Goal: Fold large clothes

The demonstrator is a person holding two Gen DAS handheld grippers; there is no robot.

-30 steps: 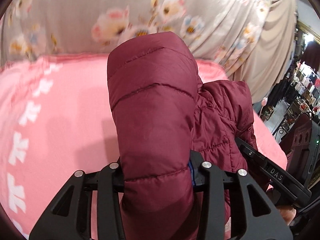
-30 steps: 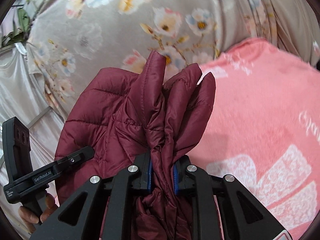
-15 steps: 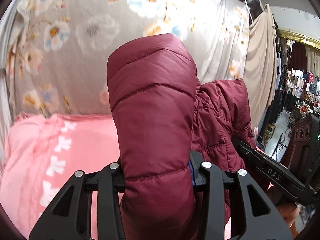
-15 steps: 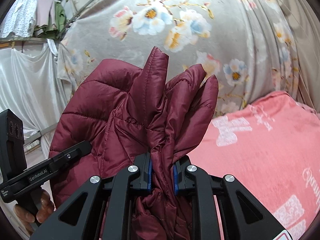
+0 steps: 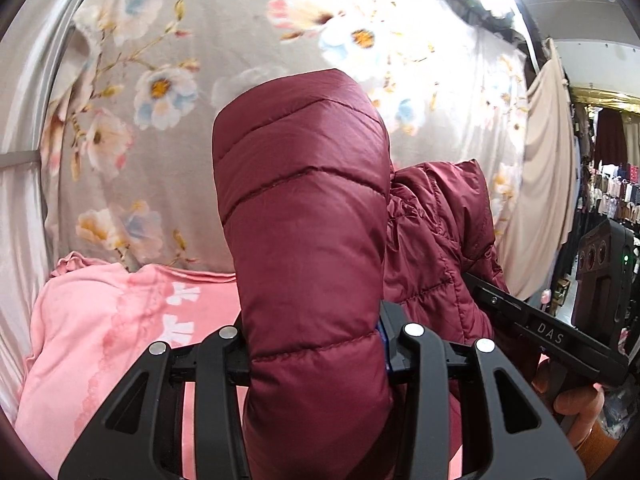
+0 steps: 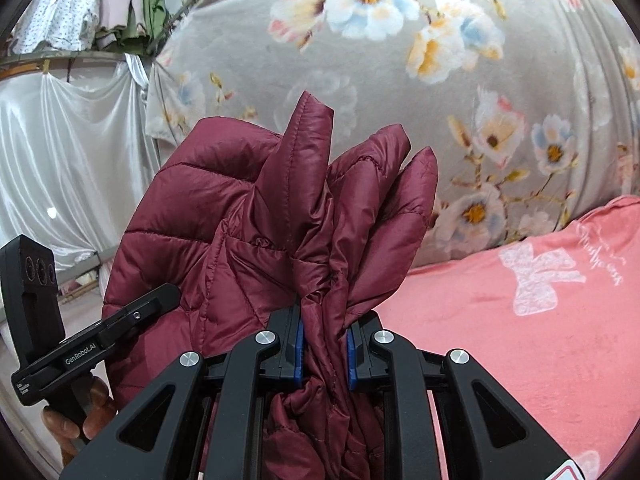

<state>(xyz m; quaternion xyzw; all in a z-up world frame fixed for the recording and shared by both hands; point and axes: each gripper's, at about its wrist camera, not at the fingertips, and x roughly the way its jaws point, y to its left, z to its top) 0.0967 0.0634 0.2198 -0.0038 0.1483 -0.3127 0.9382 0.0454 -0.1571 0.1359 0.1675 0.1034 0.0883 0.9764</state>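
Observation:
A dark red quilted puffer jacket [image 5: 304, 216] is held up in the air above a pink blanket [image 5: 100, 332]. My left gripper [image 5: 316, 344] is shut on a thick padded fold of it. My right gripper [image 6: 323, 354] is shut on a bunched edge of the same jacket [image 6: 240, 220], with several folds sticking up past the blue pads. Each view shows the other gripper beside the jacket: the right one in the left wrist view [image 5: 548, 332], the left one in the right wrist view [image 6: 80, 352].
The pink blanket with white bows [image 6: 540, 320] covers the bed below. A grey floral sheet [image 6: 440, 80] hangs behind it. A white curtain [image 6: 60, 152] hangs at the left, and clothes racks [image 5: 616, 192] stand at the far right.
Both grippers have lifted and tilted upward with the jacket. The pink blanket has dropped lower in both views and more of the floral sheet shows. Both grips are unchanged.

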